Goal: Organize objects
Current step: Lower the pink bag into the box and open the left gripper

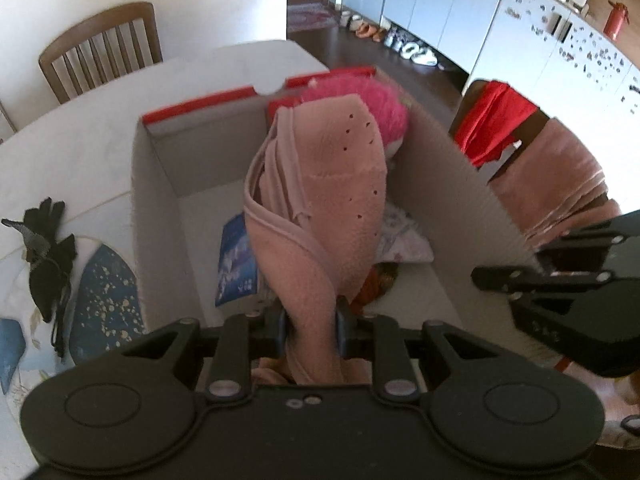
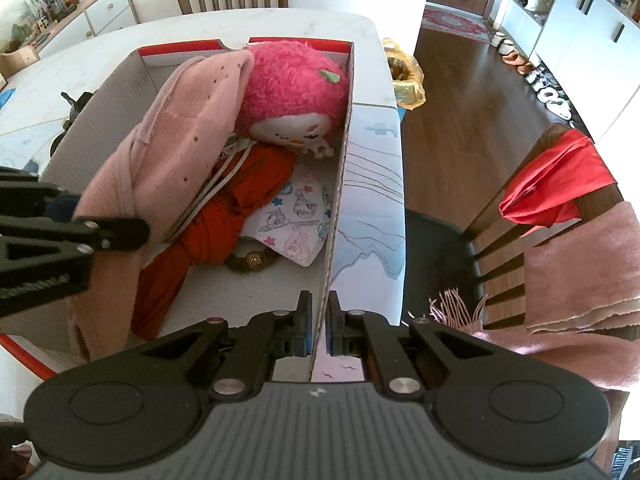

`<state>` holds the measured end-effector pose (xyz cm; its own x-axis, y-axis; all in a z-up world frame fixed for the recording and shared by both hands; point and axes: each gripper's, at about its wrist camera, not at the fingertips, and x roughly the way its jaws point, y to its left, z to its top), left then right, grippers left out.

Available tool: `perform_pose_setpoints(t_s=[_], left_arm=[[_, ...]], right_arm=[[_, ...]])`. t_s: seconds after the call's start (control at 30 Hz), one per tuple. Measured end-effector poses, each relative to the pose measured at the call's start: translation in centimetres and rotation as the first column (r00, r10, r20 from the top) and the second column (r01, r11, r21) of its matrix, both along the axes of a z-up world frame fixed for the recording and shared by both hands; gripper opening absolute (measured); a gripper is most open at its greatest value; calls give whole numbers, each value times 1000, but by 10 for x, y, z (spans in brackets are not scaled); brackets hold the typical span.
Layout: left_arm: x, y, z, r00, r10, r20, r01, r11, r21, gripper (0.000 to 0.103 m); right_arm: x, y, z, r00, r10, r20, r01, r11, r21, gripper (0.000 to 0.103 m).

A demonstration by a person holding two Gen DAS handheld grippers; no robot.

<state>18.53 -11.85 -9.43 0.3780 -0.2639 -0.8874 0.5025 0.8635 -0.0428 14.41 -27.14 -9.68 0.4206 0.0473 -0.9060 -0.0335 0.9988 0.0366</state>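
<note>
Fingers [image 1: 311, 326] pinch pink cloth [image 1: 320, 200], right fingers [image 2: 319, 326] clamp box wall [image 2: 340, 184], white table [image 2: 280, 24]

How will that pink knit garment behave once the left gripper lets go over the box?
Probably floppy: the pink knit garment sags in folds from the left gripper. Likely light and not slippery, given its fuzzy knit. It may slump onto the plush toy rather than lie flat.
</note>
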Motion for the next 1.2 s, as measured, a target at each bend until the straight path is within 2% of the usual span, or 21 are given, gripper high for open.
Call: perform_pose_setpoints(t_s=[0.2,0.33,0.67,0.87,0.93,1.2], left_arm=[[5,0,-13,1000,-9,-21,9,1000,18,22],[6,3,-15,999,-11,-31,11,1000,6,27],[6,5,-15,999,-8,-34,8,1000,4,30],[1,14,-1,1000,-20,-7,19,998,-53,47],[-3,18,6,1000,-22,11,23,998,-66,56],[-10,30,32,998,9,67,0,991,-132,63]], right_arm=[[-1,0,-1,1000,-4,-4,4,1000,2,6],[-1,0,-1,1000,-7,-5,7,1000,3,6],[-1,-1,-1,1000,-14,-6,14,1000,2,6],[-2,0,-1,1000,-19,-6,19,1000,3,6],[-2,0,-2,1000,-20,-7,20,1000,1,6],[-2,1,-1,1000,-22,-8,22,1000,-2,6]])
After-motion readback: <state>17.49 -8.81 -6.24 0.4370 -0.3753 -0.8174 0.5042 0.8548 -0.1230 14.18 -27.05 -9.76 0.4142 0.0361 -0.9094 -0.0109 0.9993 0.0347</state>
